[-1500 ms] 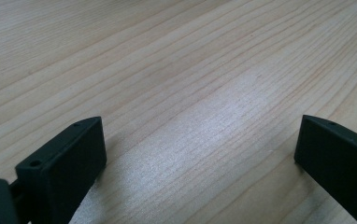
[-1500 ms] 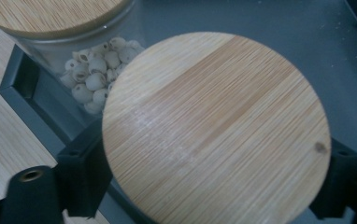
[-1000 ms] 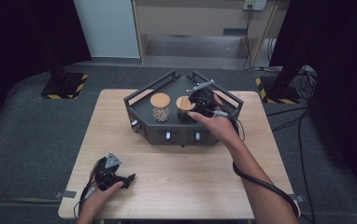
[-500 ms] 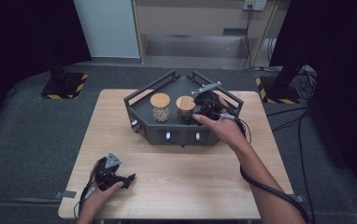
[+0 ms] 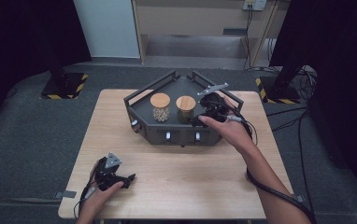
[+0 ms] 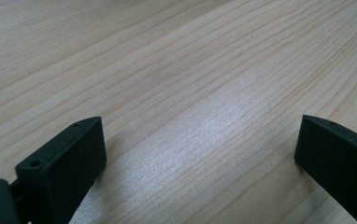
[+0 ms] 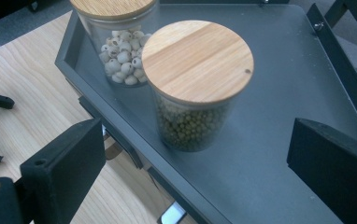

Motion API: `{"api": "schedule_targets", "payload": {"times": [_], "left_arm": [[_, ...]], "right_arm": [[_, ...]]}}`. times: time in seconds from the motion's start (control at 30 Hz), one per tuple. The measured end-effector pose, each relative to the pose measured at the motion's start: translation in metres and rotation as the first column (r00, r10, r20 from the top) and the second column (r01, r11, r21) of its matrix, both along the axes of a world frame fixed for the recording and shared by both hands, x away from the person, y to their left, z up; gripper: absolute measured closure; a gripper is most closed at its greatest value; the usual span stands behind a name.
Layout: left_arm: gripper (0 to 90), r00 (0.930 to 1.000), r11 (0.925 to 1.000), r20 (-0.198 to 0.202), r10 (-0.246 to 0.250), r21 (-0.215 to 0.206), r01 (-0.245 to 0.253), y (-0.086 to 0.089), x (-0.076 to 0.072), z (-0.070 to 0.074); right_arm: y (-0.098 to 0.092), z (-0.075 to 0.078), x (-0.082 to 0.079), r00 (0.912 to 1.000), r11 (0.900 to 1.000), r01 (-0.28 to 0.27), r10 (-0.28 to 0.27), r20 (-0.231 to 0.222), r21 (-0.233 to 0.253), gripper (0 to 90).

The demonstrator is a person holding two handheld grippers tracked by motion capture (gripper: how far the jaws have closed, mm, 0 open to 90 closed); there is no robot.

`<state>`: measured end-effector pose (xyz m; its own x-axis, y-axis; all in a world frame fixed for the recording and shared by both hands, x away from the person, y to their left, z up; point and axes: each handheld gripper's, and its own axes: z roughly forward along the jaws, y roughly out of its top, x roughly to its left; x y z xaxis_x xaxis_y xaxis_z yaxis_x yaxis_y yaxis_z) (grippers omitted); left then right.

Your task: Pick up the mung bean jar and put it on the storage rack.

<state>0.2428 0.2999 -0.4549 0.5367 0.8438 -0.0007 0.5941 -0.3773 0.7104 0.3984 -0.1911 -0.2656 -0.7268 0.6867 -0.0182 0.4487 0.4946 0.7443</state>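
the right gripper hangs over the near right part of the dark tray, its jaws spread wide and empty, aimed at the green jar. that jar stands upright on the tray floor, near the front wall, with the white jar just beside it on its left; whether the two touch is hard to tell. the left gripper rests low on the counter near the front left corner, well apart from the tray, jaws also wide open with nothing between them.

the step in hand looks like a reach for the green jar. to do it well, bring the jaws in level so one goes each side of the glass body below the wooden lid, not onto the lid, which may lift off. keep the far jaw clear of the white jar, and clear the tray's front wall before dropping lower. centre the jar between the jaws before closing.

the right gripper view shows the contents: small green beans in the near jar, pale round ones in the other, and the lid's grain. the high view shows the whole layout and both hands. the left gripper view shows bare wood grain between its jaws.
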Motion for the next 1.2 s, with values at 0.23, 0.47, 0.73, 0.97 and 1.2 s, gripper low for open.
{"api": "schedule_targets", "payload": {"times": [0.23, 0.47, 0.73, 0.97, 1.2], "left_arm": [[0.7, 1.0, 1.0, 0.0, 0.0, 0.0, 0.0, 0.0, 0.0, 0.0], [0.8, 1.0, 1.0, 0.0, 0.0, 0.0, 0.0, 0.0, 0.0, 0.0], [0.7, 1.0, 1.0, 0.0, 0.0, 0.0, 0.0, 0.0, 0.0, 0.0], [0.7, 1.0, 1.0, 0.0, 0.0, 0.0, 0.0, 0.0, 0.0, 0.0], [0.7, 1.0, 1.0, 0.0, 0.0, 0.0, 0.0, 0.0, 0.0, 0.0]], "right_arm": [[-0.009, -0.002, -0.006, 0.9999, 1.0, 0.009, -0.009, 0.005, -0.01, 4.9], [-0.02, -0.002, -0.013, 0.9999, 1.0, 0.013, -0.013, 0.003, 0.002, 4.9], [-0.032, -0.004, -0.021, 0.9999, 1.0, 0.01, -0.01, 0.004, 0.005, 4.9], [-0.038, -0.01, -0.024, 0.9999, 1.0, 0.014, -0.014, -0.004, 0.007, 4.9], [-0.046, -0.011, -0.029, 0.9998, 1.0, 0.022, -0.022, -0.004, 0.009, 4.9]]}}
